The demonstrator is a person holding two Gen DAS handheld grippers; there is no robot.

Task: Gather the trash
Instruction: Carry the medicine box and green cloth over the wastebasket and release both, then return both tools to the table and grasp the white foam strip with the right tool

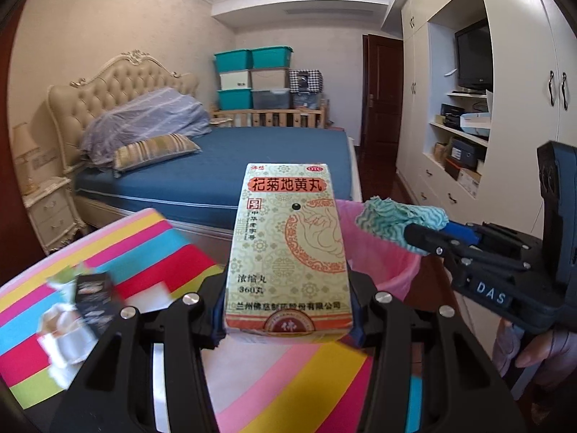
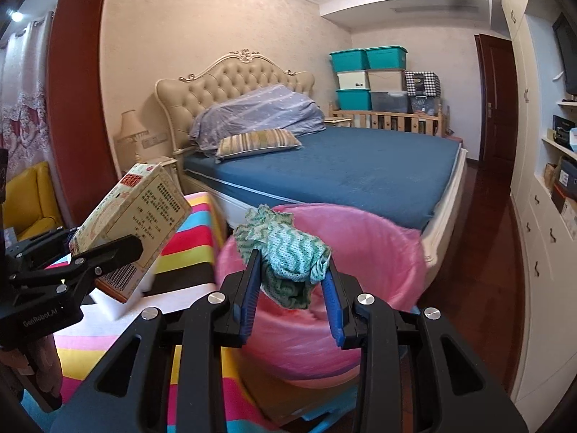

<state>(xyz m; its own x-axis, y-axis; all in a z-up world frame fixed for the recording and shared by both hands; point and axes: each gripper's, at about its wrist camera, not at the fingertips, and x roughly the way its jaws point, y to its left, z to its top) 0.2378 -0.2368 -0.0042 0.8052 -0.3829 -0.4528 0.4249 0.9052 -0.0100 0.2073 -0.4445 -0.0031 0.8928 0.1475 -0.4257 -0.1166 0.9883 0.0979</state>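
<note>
A cream and green medicine box [image 1: 288, 252] with red characters stands upright between the fingers of my left gripper [image 1: 286, 324], which is shut on its lower end. From the right wrist view the same box [image 2: 133, 223] tilts in the left gripper [image 2: 108, 252] over the striped table. My right gripper [image 2: 292, 285] is shut on a crumpled green and white cloth [image 2: 285, 249], held over the open mouth of a bin with a pink liner [image 2: 378, 252]. In the left wrist view the right gripper [image 1: 425, 234] and cloth [image 1: 396, 220] hang above the bin's pink rim [image 1: 360, 231].
A table with a bright striped cover [image 1: 144, 252] carries a black packet [image 1: 95, 299] and white wrappers [image 1: 65, 342], both blurred. A bed with a blue sheet [image 2: 360, 173] stands behind the bin. White cupboards [image 1: 523, 108] line the right wall beside a strip of wooden floor [image 2: 479, 252].
</note>
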